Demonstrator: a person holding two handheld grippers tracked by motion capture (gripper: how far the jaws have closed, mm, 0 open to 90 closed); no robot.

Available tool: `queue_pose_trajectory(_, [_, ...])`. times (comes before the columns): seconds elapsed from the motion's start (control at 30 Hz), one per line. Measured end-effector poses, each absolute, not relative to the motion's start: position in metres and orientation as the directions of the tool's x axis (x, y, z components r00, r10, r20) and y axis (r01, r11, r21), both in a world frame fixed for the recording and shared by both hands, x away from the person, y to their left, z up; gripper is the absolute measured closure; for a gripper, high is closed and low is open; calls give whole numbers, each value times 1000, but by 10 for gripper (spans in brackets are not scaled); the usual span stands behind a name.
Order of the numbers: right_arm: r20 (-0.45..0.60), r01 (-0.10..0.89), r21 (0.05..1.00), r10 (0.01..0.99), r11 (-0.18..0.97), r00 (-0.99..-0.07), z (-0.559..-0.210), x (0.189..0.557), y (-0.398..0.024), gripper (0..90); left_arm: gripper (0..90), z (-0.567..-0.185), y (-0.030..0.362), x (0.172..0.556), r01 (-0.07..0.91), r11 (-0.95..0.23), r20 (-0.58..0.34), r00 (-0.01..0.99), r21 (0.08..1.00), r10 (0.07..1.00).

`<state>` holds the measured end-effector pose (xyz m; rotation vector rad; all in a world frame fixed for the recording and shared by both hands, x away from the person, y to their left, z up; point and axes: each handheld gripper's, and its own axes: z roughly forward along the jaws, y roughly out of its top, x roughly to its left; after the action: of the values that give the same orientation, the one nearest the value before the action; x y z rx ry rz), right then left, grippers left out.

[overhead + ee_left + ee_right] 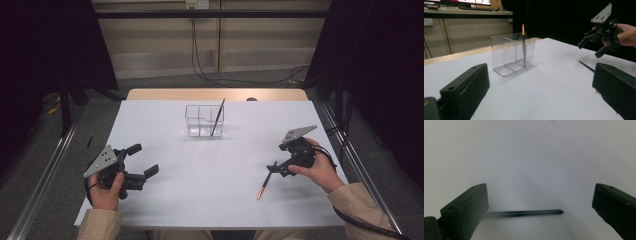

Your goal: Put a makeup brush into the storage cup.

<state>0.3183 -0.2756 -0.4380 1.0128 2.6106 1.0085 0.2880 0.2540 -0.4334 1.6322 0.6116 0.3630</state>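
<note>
Right gripper [274,168] hovers spread wide over the black pencil [263,184] lying flat on the white table [210,190]; left gripper [142,160] gapes empty; another pencil [217,117] leans in the clear holder [197,121].

no readable text, labels, numbers, signs

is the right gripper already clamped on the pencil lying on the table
No, the right gripper has its jaws wide apart, and the pencil lies flat on the white table between them, untouched.
</note>
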Motion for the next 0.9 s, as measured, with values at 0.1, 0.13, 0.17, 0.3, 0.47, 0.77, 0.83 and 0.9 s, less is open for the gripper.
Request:
queue_pose_trajectory(0.1, [77,532,624,633,572,-770,-439,320,-275,3,9,-434,254,288,182,-68,-110,807,981,580])
queue_pose_trajectory(0.13, [77,536,613,631,580,-772,-439,320,-275,4,9,-434,253,288,185,-65,-114,807,981,579])
queue_pose_trajectory(0.17, [77,536,608,628,586,-774,-440,320,-275,5,9,-433,253,288,183,-71,-108,808,981,579])
queue_pose_trajectory(0.3, [73,532,570,607,626,-791,-442,322,-273,8,9,-434,253,288,184,-71,-109,809,980,578])
queue_pose_trajectory(0.47, [77,536,539,596,650,-800,-442,324,-272,11,9,-434,253,288,184,-67,-112,808,981,578])
queue_pose_trajectory(0.77, [67,527,508,578,682,-813,-444,324,-268,10,9,-433,254,288,184,-65,-113,808,981,578])
queue_pose_trajectory(0.83, [63,523,504,574,687,-816,-444,324,-267,10,9,-433,254,288,183,-65,-113,808,981,579])
queue_pose_trajectory(0.9, [65,521,502,570,690,-819,-444,324,-266,11,9,-433,254,288,181,-66,-111,808,981,578])
